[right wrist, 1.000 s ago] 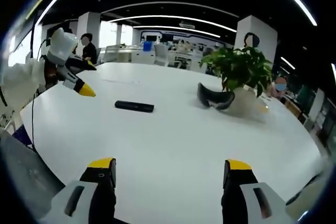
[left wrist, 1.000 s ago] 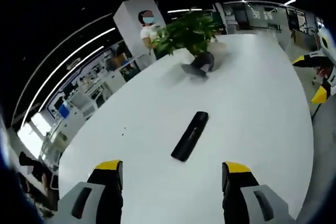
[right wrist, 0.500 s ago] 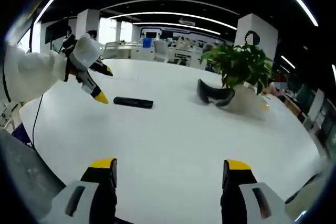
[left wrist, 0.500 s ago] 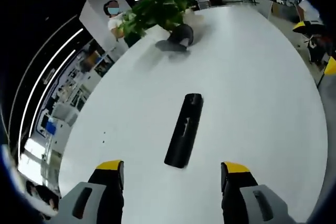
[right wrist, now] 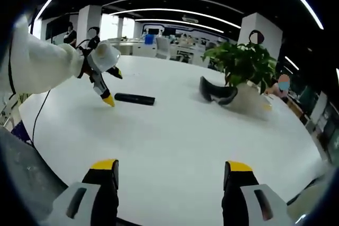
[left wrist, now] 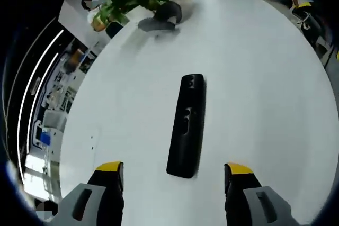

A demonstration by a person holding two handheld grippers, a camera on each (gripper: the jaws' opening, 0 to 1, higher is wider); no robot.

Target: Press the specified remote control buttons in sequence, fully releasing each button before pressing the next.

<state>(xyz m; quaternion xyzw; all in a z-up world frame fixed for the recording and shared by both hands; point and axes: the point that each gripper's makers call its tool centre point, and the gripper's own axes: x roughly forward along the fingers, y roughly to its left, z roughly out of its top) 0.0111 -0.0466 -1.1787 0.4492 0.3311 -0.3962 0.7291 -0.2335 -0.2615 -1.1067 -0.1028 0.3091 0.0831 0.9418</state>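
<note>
Black plastic remote control: lies flat on white table, between the spread, empty jaws of the left gripper. Likely light, rigid, slippery; steady its long edges. Right gripper: jaws apart, empty.

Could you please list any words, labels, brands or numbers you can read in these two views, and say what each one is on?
No text can be read.
The black remote control on the white table shows small button marks, too blurred to read.
The dark headset by the potted plant shows no label.
Screens and signs in the office behind are too small to read.
</note>
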